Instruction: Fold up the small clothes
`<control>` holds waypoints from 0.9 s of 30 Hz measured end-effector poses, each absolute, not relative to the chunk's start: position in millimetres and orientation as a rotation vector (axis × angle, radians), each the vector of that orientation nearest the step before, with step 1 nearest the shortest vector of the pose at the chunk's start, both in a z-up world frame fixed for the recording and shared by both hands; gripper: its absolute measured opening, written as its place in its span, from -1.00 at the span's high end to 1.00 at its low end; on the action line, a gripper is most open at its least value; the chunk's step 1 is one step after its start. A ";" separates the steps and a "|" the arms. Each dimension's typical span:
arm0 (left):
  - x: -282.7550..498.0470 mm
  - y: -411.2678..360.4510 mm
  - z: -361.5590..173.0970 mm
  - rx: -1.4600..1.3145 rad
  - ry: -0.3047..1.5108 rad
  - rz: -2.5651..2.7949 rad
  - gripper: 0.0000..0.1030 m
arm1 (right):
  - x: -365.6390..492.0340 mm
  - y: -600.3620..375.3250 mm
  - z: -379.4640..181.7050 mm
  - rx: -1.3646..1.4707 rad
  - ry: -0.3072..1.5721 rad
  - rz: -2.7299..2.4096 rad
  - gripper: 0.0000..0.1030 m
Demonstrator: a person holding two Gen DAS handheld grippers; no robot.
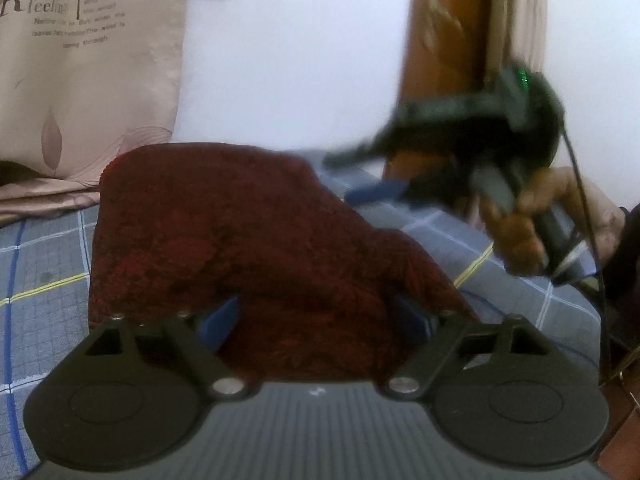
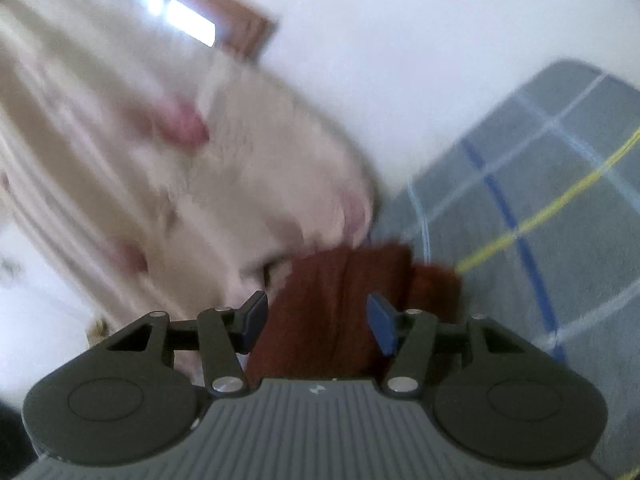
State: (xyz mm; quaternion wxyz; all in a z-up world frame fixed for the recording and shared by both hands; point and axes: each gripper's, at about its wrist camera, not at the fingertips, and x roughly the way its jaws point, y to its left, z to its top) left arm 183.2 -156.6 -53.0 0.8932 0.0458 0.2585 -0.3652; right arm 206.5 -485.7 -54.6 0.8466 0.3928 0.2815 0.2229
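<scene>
in the left wrist view we see the dark red textured knit garment (image 1: 240, 248) bunched on the grey plaid bedsheet with blue, white and yellow lines (image 1: 44, 264), lying between the wide-apart blue pads of our left gripper (image 1: 320, 320) — the cloth covers most of both pads, so we cannot tell whether they press on it. off to the right the black right gripper (image 1: 368, 172), blurred, hangs above the sheet in a hand (image 1: 532, 220). a beige curtain printed with leaves and lettering (image 1: 92, 68) stands behind. in the right wrist view the right gripper's (image 2: 318, 320) blue pads stand apart with a strip of the same red garment (image 2: 340, 312) between them — not pinched — beside the blurred curtain (image 2: 160, 140) and the plaid sheet (image 2: 540, 200).
</scene>
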 end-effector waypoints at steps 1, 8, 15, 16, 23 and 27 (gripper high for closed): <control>183.8 -155.7 -53.3 0.092 0.538 -0.757 -0.65 | 208.8 -477.5 -55.1 0.785 0.646 0.430 -0.12; 179.1 -155.8 -51.6 0.103 0.540 -0.734 -0.67 | 220.8 -440.5 -68.6 0.689 0.712 0.412 0.62; 175.4 -156.0 -56.9 0.128 0.561 -0.760 -0.74 | 197.0 -462.2 -73.2 0.715 0.591 0.359 0.69; 176.0 -156.1 -57.9 0.127 0.559 -0.761 -0.75 | 198.5 -464.3 -82.7 0.727 0.610 0.348 0.69; 178.3 -154.0 -56.2 0.098 0.579 -0.760 -0.84 | 197.8 -469.9 -93.7 0.815 0.619 0.324 -0.20; 178.6 -155.5 -57.4 0.097 0.569 -0.761 -0.86 | 196.8 -464.5 -86.8 0.787 0.645 0.357 -1.00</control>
